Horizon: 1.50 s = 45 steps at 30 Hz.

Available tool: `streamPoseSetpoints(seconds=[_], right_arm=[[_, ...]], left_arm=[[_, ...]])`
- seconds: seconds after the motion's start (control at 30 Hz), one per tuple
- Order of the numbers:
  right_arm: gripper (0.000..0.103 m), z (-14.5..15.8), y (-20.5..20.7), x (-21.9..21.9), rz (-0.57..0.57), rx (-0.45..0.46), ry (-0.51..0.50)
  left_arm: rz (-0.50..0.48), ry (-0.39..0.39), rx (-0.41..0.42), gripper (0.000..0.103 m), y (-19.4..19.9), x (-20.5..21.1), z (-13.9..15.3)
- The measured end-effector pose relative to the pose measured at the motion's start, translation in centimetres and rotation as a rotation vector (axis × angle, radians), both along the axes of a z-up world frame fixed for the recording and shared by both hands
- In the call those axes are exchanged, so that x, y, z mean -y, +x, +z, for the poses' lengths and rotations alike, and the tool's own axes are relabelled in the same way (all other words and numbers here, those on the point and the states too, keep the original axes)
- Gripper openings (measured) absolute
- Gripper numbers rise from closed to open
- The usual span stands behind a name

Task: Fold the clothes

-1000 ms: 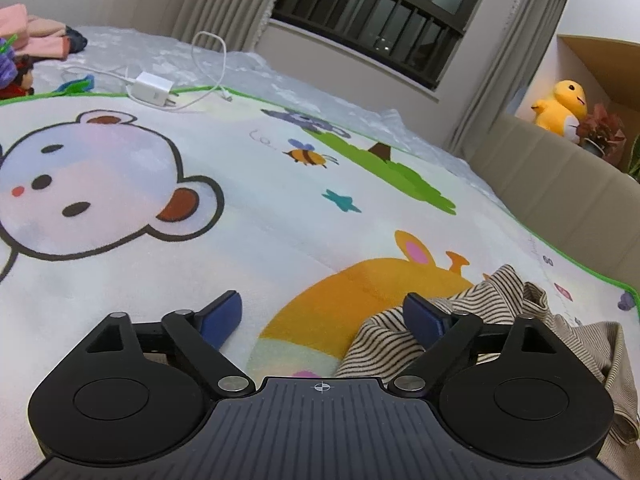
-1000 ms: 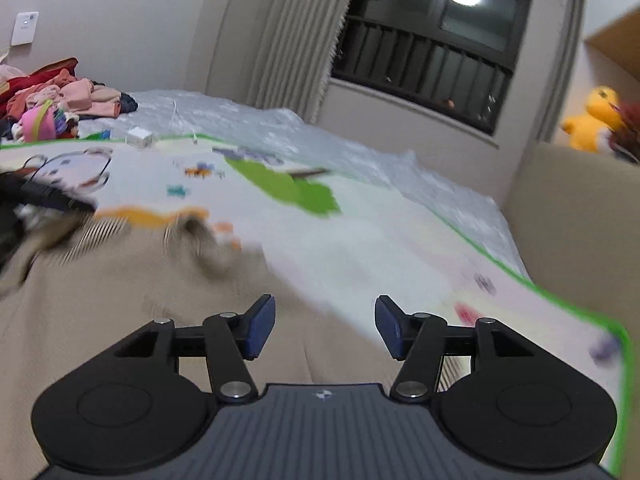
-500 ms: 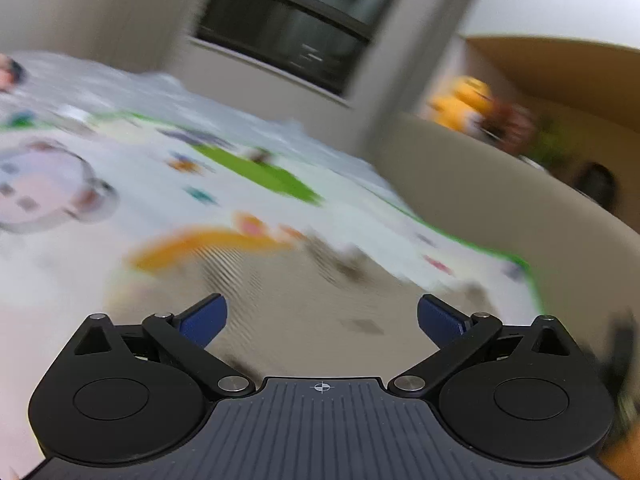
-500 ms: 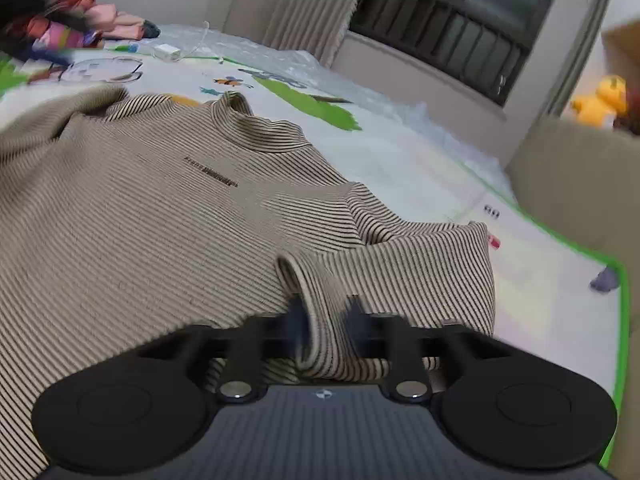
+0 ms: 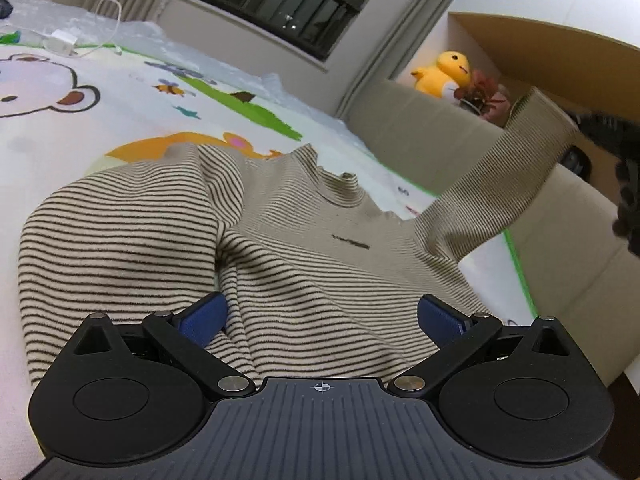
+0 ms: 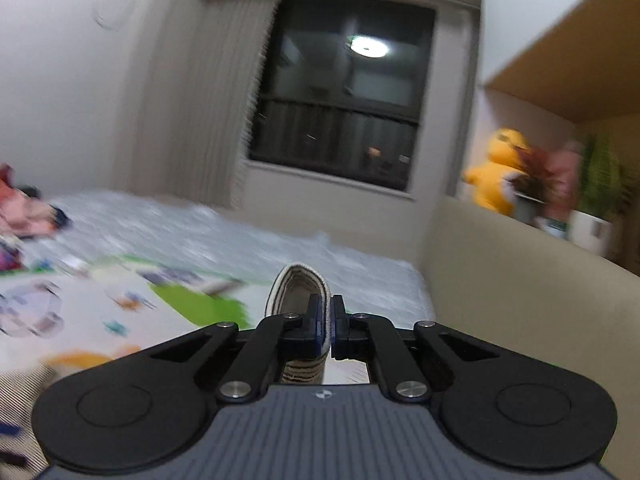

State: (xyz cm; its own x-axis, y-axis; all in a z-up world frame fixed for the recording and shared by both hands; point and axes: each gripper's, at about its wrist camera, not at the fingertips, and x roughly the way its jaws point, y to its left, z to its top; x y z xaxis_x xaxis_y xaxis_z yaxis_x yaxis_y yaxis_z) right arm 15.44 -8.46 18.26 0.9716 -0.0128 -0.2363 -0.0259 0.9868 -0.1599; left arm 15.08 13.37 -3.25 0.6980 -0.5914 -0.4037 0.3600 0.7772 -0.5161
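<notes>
A beige, dark-striped sweater [image 5: 304, 240] lies front up on the cartoon play mat [image 5: 80, 112]. My left gripper [image 5: 322, 316] is open and empty, low over the sweater's lower body. One sleeve [image 5: 508, 176] is lifted up and to the right. My right gripper [image 6: 327, 322] is shut on that sleeve's cuff [image 6: 298, 284] and holds it in the air; it shows as a dark blur in the left wrist view [image 5: 624, 168].
A white charger and cable [image 5: 64, 42] lie at the mat's far edge. A beige padded wall [image 5: 560, 248] runs along the right, with a yellow plush toy [image 5: 444, 74] on the ledge. A pile of clothes [image 6: 24, 216] sits far left.
My right gripper closed on the sleeve cuff and lifted it off the mat. My left gripper swung right, from the mat's bear print to over the sweater body, still open.
</notes>
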Motion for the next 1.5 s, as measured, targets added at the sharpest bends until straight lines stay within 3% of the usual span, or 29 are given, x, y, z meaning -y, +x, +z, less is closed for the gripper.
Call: streamPoseSetpoints(seconds=[0.2, 0.47, 0.5, 0.63, 0.8, 0.9, 1.1, 1.13, 1.23, 1.33, 1.4, 1.5], right_arm=[[0.003, -0.8, 2.5, -7.8, 0.178, -0.006, -0.005], [0.004, -4.8, 5.2, -13.6, 0.265, -0.096, 0.036], [0.005, -5.1, 5.5, -13.7, 0.270, -0.102, 0.056], [0.036, -6.0, 6.0, -13.6, 0.269, -0.103, 0.102], [0.038, -7.6, 6.0, -12.5, 0.240, -0.144, 0.098], [0.038, -10.5, 6.4, -10.2, 0.170, -0.224, 0.127], [0.037, -21.0, 8.7, -4.0, -0.060, -0.542, 0.304], [0.036, -22.1, 8.3, -3.4, -0.054, -0.536, 0.323], [0.041, -20.9, 7.0, -5.0, -0.048, -0.508, 0.239], [0.055, -18.1, 4.3, -7.7, 0.077, -0.453, 0.193], [0.058, -16.4, 2.0, -9.8, 0.200, -0.434, 0.235], [0.062, -16.0, -0.6, -12.0, 0.434, -0.568, 0.559]], left_arm=[[0.000, -0.019, 0.013, 0.103, -0.2, -0.2, -0.1], [-0.003, -0.058, 0.022, 0.103, -0.3, -0.7, -0.4], [-0.004, -0.061, 0.022, 0.103, -0.3, -0.7, -0.4], [-0.005, -0.069, 0.022, 0.103, -0.2, -0.9, -0.5], [-0.006, -0.073, 0.023, 0.103, 0.0, -1.0, -0.5], [-0.005, -0.071, 0.023, 0.103, -0.1, -0.9, -0.5], [0.003, -0.062, 0.014, 0.103, 0.0, -0.9, -0.3], [0.015, -0.064, 0.005, 0.103, -0.1, -1.1, 0.0], [0.109, -0.038, -0.002, 0.103, -0.9, -2.9, 1.3], [0.236, 0.007, 0.006, 0.103, -1.8, -5.4, 2.7], [0.321, 0.037, 0.012, 0.103, -2.4, -7.0, 3.7], [0.451, 0.096, -0.047, 0.103, -2.0, -9.8, 3.5]])
